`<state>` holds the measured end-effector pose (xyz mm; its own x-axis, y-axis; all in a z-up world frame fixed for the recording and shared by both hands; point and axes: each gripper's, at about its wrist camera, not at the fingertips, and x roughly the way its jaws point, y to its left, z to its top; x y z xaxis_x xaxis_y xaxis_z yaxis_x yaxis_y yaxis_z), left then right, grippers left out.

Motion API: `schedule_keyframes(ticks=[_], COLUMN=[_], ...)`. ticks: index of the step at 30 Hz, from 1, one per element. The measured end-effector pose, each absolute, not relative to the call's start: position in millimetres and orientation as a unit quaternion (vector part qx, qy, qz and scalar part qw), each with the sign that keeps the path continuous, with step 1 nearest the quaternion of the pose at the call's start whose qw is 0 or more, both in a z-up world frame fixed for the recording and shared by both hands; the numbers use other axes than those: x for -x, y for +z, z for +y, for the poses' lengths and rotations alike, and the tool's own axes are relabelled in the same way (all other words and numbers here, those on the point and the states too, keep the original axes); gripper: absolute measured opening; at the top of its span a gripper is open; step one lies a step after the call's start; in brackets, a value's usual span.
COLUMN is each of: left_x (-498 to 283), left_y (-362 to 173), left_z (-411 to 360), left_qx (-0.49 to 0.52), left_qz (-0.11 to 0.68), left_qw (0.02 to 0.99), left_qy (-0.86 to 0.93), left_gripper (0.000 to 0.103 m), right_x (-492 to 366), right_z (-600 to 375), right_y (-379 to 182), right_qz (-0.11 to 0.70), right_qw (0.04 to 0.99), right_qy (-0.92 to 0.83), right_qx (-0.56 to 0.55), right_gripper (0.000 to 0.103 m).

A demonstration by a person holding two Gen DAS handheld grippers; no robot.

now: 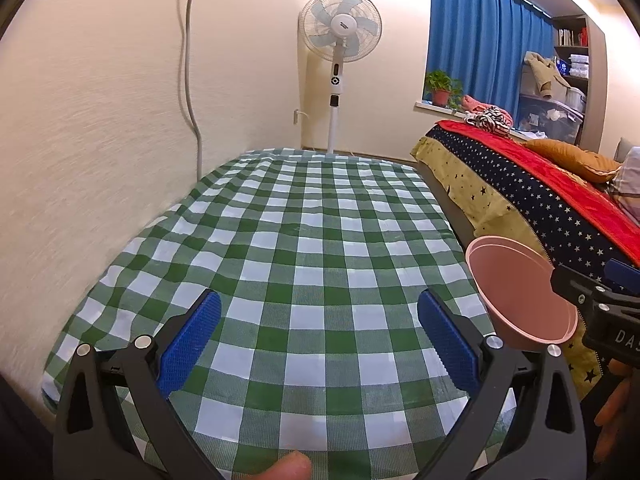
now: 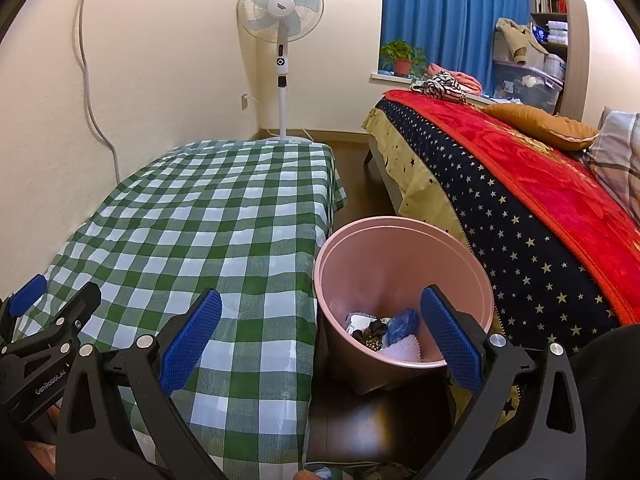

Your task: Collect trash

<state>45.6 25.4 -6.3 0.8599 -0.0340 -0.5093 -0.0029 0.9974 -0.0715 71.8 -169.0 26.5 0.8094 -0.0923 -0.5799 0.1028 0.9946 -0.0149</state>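
Table [image 1: 320, 240]: checked cloth bare, no trash visible | pink bin [image 2: 404, 280]: on floor between table and bed, holding scraps [image 2: 384, 336] | left gripper [image 1: 319, 344], right gripper [image 2: 320, 344]: jaws apart, empty | judged: collection appears complete.

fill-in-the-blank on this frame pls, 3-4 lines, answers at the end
1. The pink bin stands on the floor between the checked table and the ____.
2. Both the left gripper and the right gripper have their jaws ____.
3. The tablecloth is checked white and ____.
4. The crumpled blue piece lies inside the ____.

Missing words: bed; open; green; bin
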Motion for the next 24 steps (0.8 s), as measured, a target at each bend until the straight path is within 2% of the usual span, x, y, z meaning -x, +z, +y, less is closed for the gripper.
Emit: schedule_keyframes(ticks=[24], left_x=[-43.3], left_y=[-3.2], left_z=[21.3], left_qx=[0.033], left_qz=[0.263], left_qw=[0.964], left_qy=[-0.019], left_gripper=[0.095], right_x=[-71.8], right_z=[-166.3], right_y=[24.7], right_qz=[0.305], right_qw=[0.951], right_qy=[-0.052], right_qx=[-0.009], right_gripper=[0.098])
